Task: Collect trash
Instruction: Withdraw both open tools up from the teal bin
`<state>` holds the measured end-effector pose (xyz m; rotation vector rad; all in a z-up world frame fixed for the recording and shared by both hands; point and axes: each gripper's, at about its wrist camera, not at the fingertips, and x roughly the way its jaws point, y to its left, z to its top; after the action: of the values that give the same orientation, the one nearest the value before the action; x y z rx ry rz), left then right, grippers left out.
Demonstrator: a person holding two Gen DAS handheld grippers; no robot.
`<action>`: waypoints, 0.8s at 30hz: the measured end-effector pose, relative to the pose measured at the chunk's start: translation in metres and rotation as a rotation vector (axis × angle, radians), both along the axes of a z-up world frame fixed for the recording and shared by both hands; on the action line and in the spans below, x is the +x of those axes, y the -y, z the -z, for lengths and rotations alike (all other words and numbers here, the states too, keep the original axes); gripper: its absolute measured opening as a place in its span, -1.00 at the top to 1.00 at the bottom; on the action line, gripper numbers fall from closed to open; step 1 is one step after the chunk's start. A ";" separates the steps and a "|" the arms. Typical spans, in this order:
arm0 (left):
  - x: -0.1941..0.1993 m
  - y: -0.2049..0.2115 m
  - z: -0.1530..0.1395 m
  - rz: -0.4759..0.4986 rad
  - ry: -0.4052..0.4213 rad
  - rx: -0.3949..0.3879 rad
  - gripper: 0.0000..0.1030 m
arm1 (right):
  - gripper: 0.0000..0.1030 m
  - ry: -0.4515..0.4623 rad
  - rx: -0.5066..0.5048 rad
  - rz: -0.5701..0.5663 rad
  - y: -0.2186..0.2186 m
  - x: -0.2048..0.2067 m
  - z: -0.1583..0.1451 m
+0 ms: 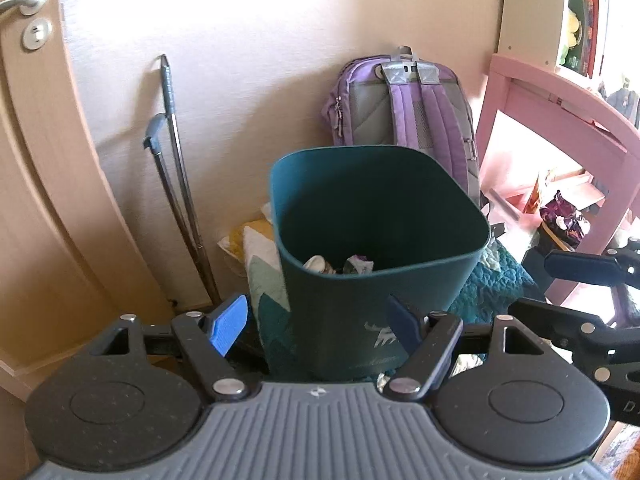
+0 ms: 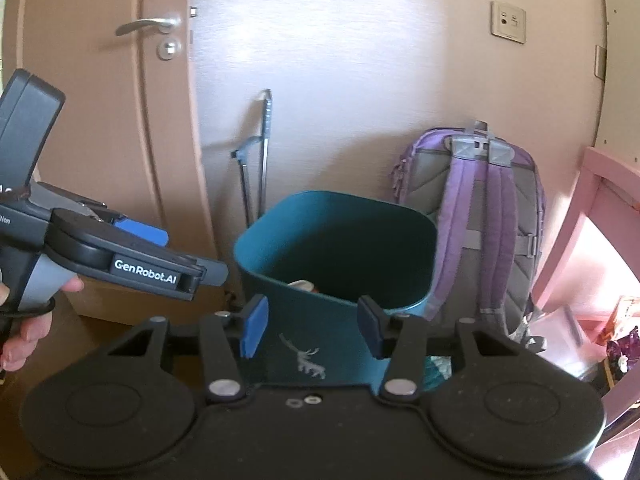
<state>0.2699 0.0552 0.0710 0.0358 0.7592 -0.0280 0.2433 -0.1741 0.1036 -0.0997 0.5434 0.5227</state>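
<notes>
Two grippers: both yours, both aimed at the teal bin (image 1: pixel 376 248).
Left gripper (image 1: pixel 316 326): jaws spread wide, nothing held.
Right gripper (image 2: pixel 312 330): jaws wide apart, empty.
Bin: upright on the floor, just in front of the purple backpack (image 1: pixel 416 108).
Trash (image 1: pixel 340 265): crumpled scraps lying at the bin's bottom.
Door (image 2: pixel 100 120): to your left, shut.

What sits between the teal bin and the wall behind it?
A purple backpack leans against the wall behind the teal bin; both wrist views show it.
</notes>
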 end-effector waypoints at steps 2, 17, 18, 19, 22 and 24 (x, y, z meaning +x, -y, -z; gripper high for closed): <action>-0.009 -0.004 0.002 0.002 0.004 0.015 -0.48 | 0.04 -0.007 0.007 -0.013 -0.003 -0.006 0.002; -0.060 -0.035 0.049 0.016 0.000 -0.009 -0.55 | 0.00 -0.068 0.044 -0.074 -0.030 -0.036 0.056; -0.062 -0.038 0.055 0.012 -0.006 -0.010 -0.55 | 0.00 -0.072 0.046 -0.078 -0.032 -0.038 0.061; -0.063 -0.041 0.060 0.008 -0.011 -0.011 -0.55 | 0.00 -0.075 0.046 -0.082 -0.035 -0.039 0.066; -0.065 -0.051 0.078 -0.003 -0.028 -0.020 -0.55 | -0.01 -0.088 0.045 -0.097 -0.043 -0.042 0.087; -0.066 -0.060 0.090 -0.018 -0.042 -0.029 -0.55 | -0.01 -0.102 0.041 -0.103 -0.048 -0.042 0.101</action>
<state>0.2041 0.1152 -0.0194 0.0006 0.8007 -0.0229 0.2010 -0.1261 0.0029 -0.0624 0.6290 0.6412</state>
